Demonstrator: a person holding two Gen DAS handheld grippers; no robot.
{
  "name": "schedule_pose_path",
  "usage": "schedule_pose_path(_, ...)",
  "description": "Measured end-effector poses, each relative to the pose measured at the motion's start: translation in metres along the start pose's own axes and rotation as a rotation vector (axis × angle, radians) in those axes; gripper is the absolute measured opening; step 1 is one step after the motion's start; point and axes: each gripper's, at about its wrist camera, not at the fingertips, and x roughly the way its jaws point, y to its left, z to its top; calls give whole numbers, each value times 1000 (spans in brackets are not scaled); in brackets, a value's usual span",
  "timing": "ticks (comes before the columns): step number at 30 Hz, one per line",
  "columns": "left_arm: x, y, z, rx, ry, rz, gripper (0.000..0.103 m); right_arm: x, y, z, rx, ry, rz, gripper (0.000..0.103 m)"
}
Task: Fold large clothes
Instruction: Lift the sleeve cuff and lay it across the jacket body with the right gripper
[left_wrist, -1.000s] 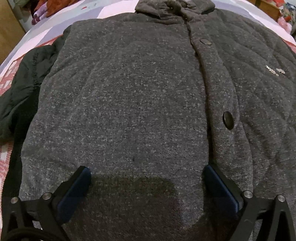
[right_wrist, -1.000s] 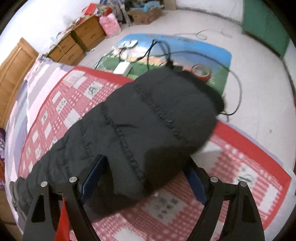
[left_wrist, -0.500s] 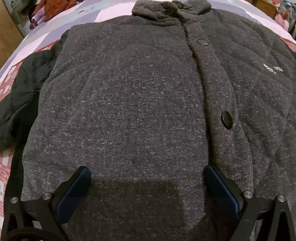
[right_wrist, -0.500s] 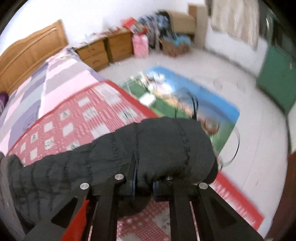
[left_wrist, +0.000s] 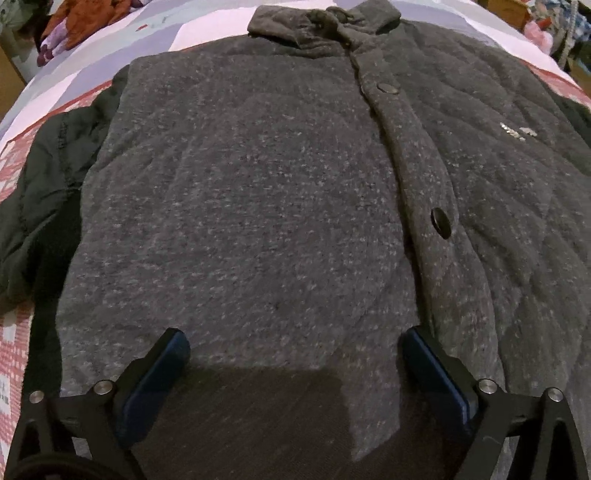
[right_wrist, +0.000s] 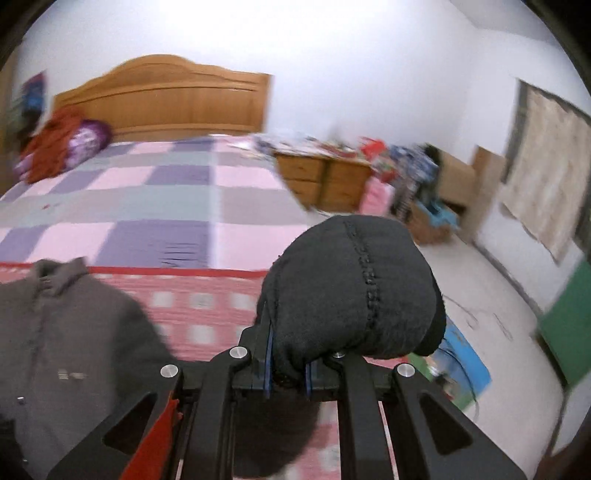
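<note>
A grey speckled jacket (left_wrist: 258, 206) with dark buttons lies front up on the bed, collar at the far end. Its black quilted left-hand sleeve (left_wrist: 40, 177) rests on the bedspread. My left gripper (left_wrist: 295, 347) hovers open over the jacket's lower front, blue pads wide apart, nothing between them. In the right wrist view my right gripper (right_wrist: 290, 363) is shut on the cuff end of the other black sleeve (right_wrist: 351, 288), lifted above the bed. The grey jacket body (right_wrist: 74, 350) shows at the lower left there.
The bed carries a pink and purple checked spread (right_wrist: 147, 206) and a red checked blanket (right_wrist: 207, 306). A wooden headboard (right_wrist: 166, 99), pillows and clothes (right_wrist: 62, 144) stand at the far end. Wooden drawers (right_wrist: 321, 177), boxes and a floor mat (right_wrist: 465, 362) are to the right.
My right gripper closed on the black sleeve end, lifted it off the bed and swung round towards the headboard. The left gripper stayed open over the jacket, barely shifting.
</note>
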Motion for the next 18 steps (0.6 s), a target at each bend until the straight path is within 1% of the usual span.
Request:
schedule_pose_path(2,-6,6,-2,-1,-14,-12,98,-2,43,4,-34,3,64,12)
schedule_pose_path(5,-18,23,-3,-19,-36,-33,98,-4,103,5,-80,9,138,12)
schedule_pose_path(9,-30,50,-7,-39,-60,-35,98,-5,187,-3,-142,22,232,12)
schedule_pose_path(12,-37,72,-11,-58,-73,-33,98,-5,250,-16,-200,38,280,12)
schedule_pose_path(15,-42,92,-16,-68,-86,-23,98,-4,315,-37,-292,62,328,12)
schedule_pose_path(18,-43,105,-21,-64,-90,-18,98,-7,360,-58,-370,80,369,12)
